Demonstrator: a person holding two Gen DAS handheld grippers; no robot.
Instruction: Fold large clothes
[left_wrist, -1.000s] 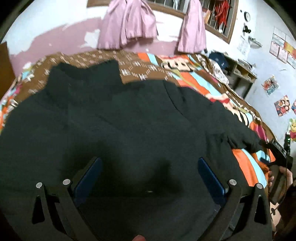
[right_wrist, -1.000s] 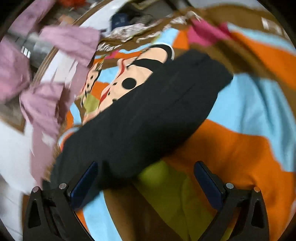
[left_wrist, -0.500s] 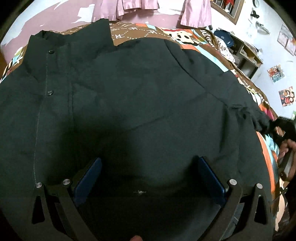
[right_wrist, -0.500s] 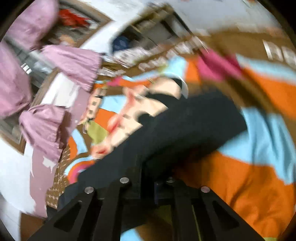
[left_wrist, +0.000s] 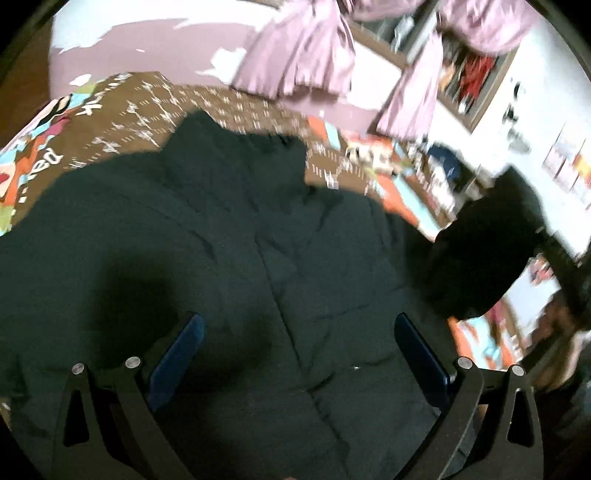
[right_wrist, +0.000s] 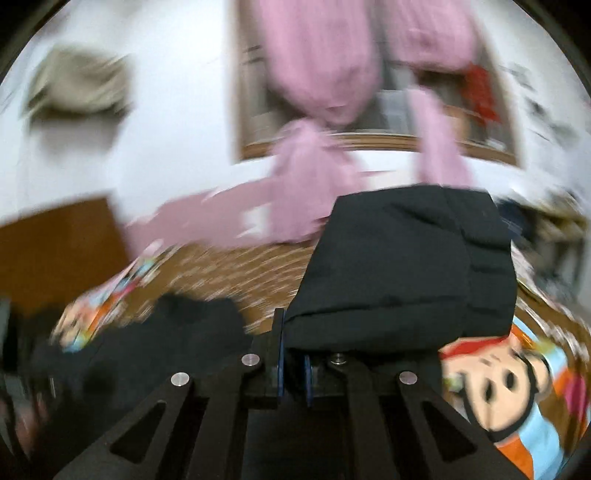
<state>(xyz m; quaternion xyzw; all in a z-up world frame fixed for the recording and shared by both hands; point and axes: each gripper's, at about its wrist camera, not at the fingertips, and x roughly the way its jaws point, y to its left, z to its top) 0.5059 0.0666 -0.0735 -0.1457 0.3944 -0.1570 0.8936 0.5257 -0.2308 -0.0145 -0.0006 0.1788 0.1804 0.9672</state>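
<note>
A dark jacket lies spread over a bed covered by a brown patterned and cartoon-printed sheet. The left hand-held gripper hangs just above the middle of the jacket's body, its blue-padded fingers spread wide with nothing between them; whether they touch the cloth cannot be told. To the right in the left wrist view, one sleeve is raised off the bed as a dark, blurred mass in front of the white wall. The right wrist view shows that sleeve pinched in the right hand-held gripper, whose jaws are drawn nearly together on the fabric's edge; the cloth rises up and away from the fingers, lifted clear of the sheet. Below and left of it, the rest of the jacket lies on the bed. A cartoon monkey face on the sheet shows at lower right. Pink curtains hang at a window on the far wall. Both views are blurred.
</note>
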